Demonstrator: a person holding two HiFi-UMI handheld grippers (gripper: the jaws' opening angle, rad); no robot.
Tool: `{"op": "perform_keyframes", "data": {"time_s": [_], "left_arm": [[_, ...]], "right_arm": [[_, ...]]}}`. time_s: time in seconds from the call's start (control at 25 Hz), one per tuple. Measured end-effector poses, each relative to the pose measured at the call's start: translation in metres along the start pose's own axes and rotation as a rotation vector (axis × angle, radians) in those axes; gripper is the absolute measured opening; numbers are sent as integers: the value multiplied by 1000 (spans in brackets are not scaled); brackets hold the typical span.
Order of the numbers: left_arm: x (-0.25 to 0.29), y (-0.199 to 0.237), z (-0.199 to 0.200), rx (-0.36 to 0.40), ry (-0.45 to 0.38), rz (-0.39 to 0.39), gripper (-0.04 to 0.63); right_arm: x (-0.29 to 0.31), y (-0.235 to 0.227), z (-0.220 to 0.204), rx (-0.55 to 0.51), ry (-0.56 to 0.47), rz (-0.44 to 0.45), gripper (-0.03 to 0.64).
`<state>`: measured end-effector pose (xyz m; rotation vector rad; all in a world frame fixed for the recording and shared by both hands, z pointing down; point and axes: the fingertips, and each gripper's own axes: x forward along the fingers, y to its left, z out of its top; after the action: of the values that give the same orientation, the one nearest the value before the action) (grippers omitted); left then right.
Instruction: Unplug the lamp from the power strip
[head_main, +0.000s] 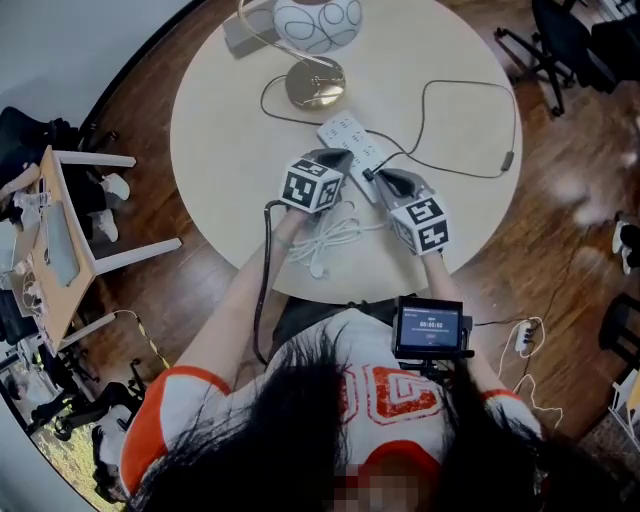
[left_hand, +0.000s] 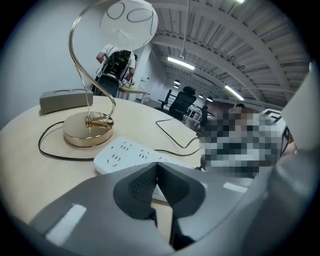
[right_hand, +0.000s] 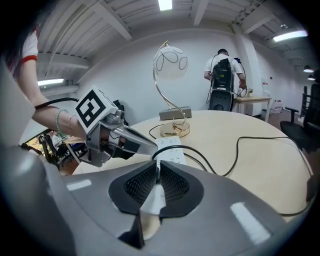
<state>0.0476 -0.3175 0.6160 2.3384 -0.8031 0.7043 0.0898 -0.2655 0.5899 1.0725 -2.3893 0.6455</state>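
A lamp with a gold base (head_main: 315, 85) and a white globe shade (head_main: 318, 22) stands at the far side of the round table (head_main: 220, 150). The white power strip (head_main: 348, 135) lies in front of it, with a black cord (head_main: 470, 172) looping off to the right. My left gripper (head_main: 345, 158) hovers shut over the strip's near end. In the left gripper view its gripper (left_hand: 156, 167) points at the strip (left_hand: 130, 155) and the lamp base (left_hand: 87, 129). My right gripper (head_main: 378, 178) is beside it, jaws together and empty (right_hand: 158, 167), aimed at the strip (right_hand: 170, 145). The plug itself is hidden.
A grey box (head_main: 245, 35) sits behind the lamp. A coil of white cable (head_main: 325, 240) lies near the table's front edge. A wooden stool (head_main: 70, 230) stands left of the table, an office chair (head_main: 550, 40) at the far right. A person (right_hand: 222, 75) stands at a distant desk.
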Motion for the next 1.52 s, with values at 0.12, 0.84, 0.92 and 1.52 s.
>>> {"op": "perform_keyframes", "data": {"time_s": [0.12,0.84,0.92,1.52], "left_arm": [[10,0,-1,-1,59,-5,0],[26,-1,-14,121,255,65,0],[27,-1,-13,132,253,72,0],[26,-1,-11,76,244,72,0]], "right_arm": [[2,4,-3,-14,28,20,48],[36,16,-20,-210,193,21,92],[38,14,-20,-213,196,17,71],[17,15,14,-47,-47,73,52]]}}
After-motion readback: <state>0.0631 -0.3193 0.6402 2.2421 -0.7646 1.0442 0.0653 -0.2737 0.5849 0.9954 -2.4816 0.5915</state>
